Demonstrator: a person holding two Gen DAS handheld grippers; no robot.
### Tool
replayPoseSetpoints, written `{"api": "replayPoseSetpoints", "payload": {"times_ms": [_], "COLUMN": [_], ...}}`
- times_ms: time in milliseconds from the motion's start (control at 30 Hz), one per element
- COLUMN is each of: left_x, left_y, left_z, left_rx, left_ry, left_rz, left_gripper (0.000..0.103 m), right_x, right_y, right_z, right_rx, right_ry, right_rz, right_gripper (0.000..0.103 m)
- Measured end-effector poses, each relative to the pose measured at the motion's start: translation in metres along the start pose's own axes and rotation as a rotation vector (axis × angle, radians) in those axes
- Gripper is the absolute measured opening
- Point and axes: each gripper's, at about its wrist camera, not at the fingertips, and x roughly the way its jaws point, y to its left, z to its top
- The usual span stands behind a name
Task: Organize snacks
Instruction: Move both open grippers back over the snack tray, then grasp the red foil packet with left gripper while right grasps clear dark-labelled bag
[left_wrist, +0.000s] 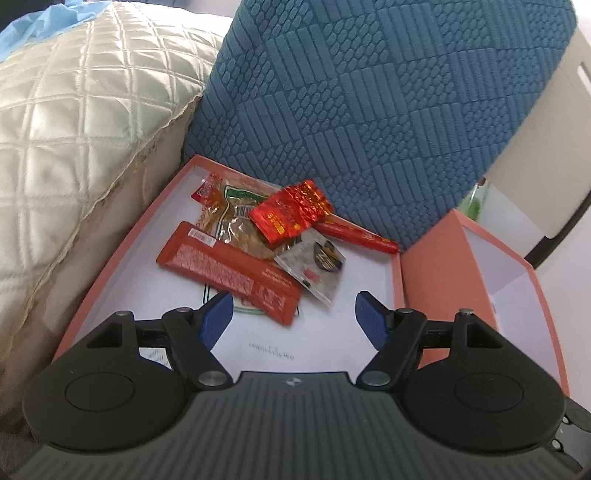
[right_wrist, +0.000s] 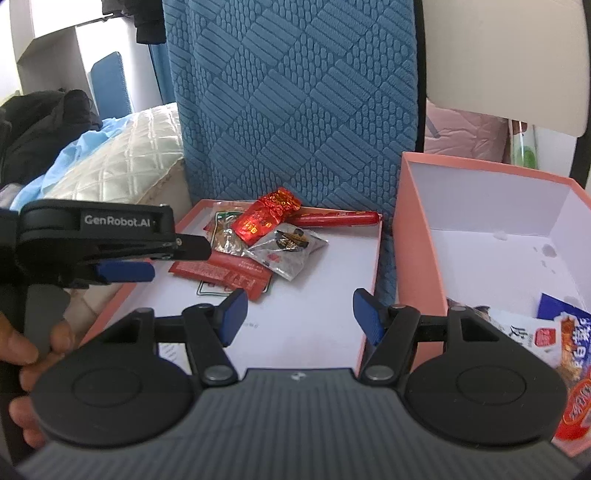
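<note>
Two pink boxes sit side by side against a blue textured cushion (left_wrist: 369, 103). Quilted cream pillow (left_wrist: 74, 129) lies to the left, touching the shallow lid's left edge.

Shallow pink lid (left_wrist: 122, 240) holds a small pile of snacks toward its far end. Deep pink box (right_wrist: 417, 229) stands just beside it on the right, white inside, with a few packets in its near corner: a white packet (right_wrist: 517, 332) and a blue and orange packet (right_wrist: 576, 350) partly cut off by the frame edge.

In the lid: long red flat packet (left_wrist: 229, 269) lies nearest, at an angle. Clear packet with brown food (left_wrist: 229, 214) sits behind it. Red sausage stick (left_wrist: 354, 236) lies at the far right end, close to the cushion. Clear packet with a dark label (left_wrist: 317, 266) sits between the sausage and the flat packet. Crinkly red foil packet (left_wrist: 291, 210) rests on top of the pile.

Left gripper (left_wrist: 295, 317) hovers above the lid's near half, jaws open, nothing between them. A hand (right_wrist: 22, 354) holds its handle, seen in the right wrist view.

Right gripper (right_wrist: 299, 314) hovers over the lid's right side, next to the deep box wall, jaws open and empty.
</note>
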Motion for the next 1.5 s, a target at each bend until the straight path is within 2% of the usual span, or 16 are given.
{"api": "replayPoseSetpoints", "payload": {"times_ms": [167,300,567,767,933,1167,1267,1500], "left_x": [0.026,0.047,0.078,0.093,0.105,0.132,0.142,0.154], "left_y": [0.012,0.026,0.040,0.036,0.025,0.020,0.016,0.013], "left_z": [0.009,0.015,0.034,0.046,0.059,0.078,0.085,0.091], "left_rx": [-0.021,-0.074,-0.078,-0.003,0.088,0.159,0.202,0.268], "left_ry": [0.040,0.090,0.111,0.102,0.089,0.102,0.107,0.109], "left_rz": [0.004,-0.027,0.019,0.035,-0.002,-0.072,-0.100,-0.135], "left_gripper": [0.077,0.077,0.077,0.077,0.077,0.076,0.076,0.077], "right_x": [0.019,0.038,0.073,0.107,0.130,0.162,0.176,0.198], "right_y": [0.004,0.007,0.004,0.002,0.001,-0.005,-0.008,-0.015], "right_z": [0.007,0.011,0.020,0.035,0.046,0.056,0.058,0.067], "right_rx": [-0.037,-0.062,-0.060,-0.044,-0.012,0.041,0.050,0.085], "right_ry": [0.005,0.026,0.076,0.103,0.138,0.190,0.211,0.259], "right_rz": [0.012,0.017,0.039,0.055,0.094,0.121,0.106,0.156], "right_gripper": [0.066,0.066,0.066,0.066,0.066,0.066,0.074,0.074]}}
